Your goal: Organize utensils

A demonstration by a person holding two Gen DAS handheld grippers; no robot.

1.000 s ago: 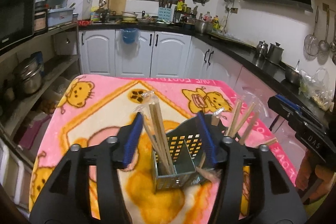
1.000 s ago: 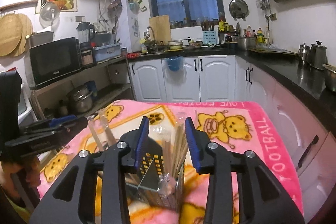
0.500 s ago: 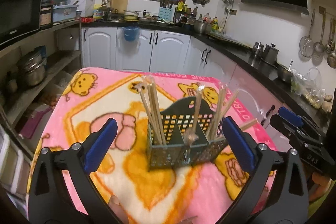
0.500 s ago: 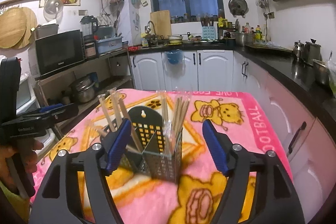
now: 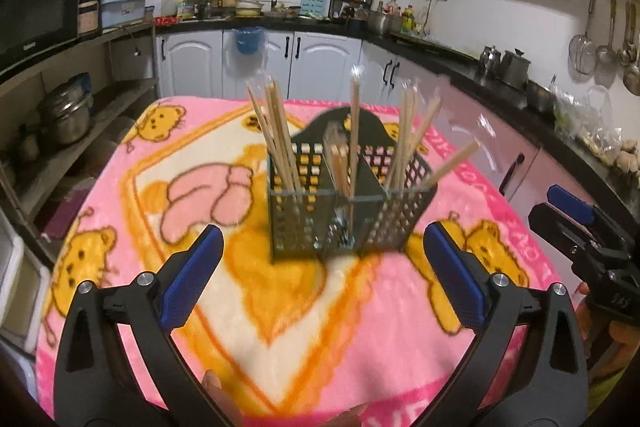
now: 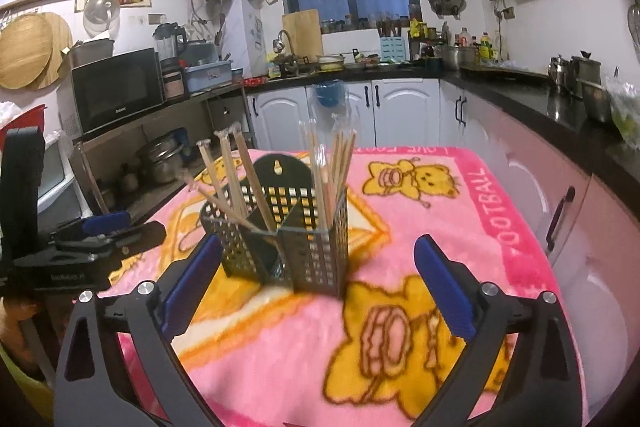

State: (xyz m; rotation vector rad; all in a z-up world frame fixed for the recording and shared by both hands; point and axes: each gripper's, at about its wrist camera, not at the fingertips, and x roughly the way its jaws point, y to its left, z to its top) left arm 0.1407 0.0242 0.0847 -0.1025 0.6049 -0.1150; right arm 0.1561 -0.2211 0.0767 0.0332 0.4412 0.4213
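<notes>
A dark perforated utensil holder (image 5: 344, 203) with three compartments stands upright on the pink bear-print blanket (image 5: 224, 307). Wrapped wooden chopsticks (image 5: 276, 131) stand in every compartment; one pair (image 5: 448, 163) leans out to the right. My left gripper (image 5: 322, 279) is open and empty, a little back from the holder. My right gripper (image 6: 320, 287) is open and empty, also back from the holder (image 6: 288, 239). The right gripper also shows at the right edge of the left wrist view (image 5: 580, 223), and the left gripper shows at the left edge of the right wrist view (image 6: 100, 231).
The blanket (image 6: 440, 227) covers a table in a kitchen. White cabinets (image 5: 256, 63) and a black counter (image 5: 460, 59) lie beyond. Shelves with steel pots (image 5: 68, 111) and a microwave (image 6: 116, 87) stand to the left.
Both grippers opened wide, released the chopsticks in the holder and drew back from it. The chopsticks now stand free in the compartments.
</notes>
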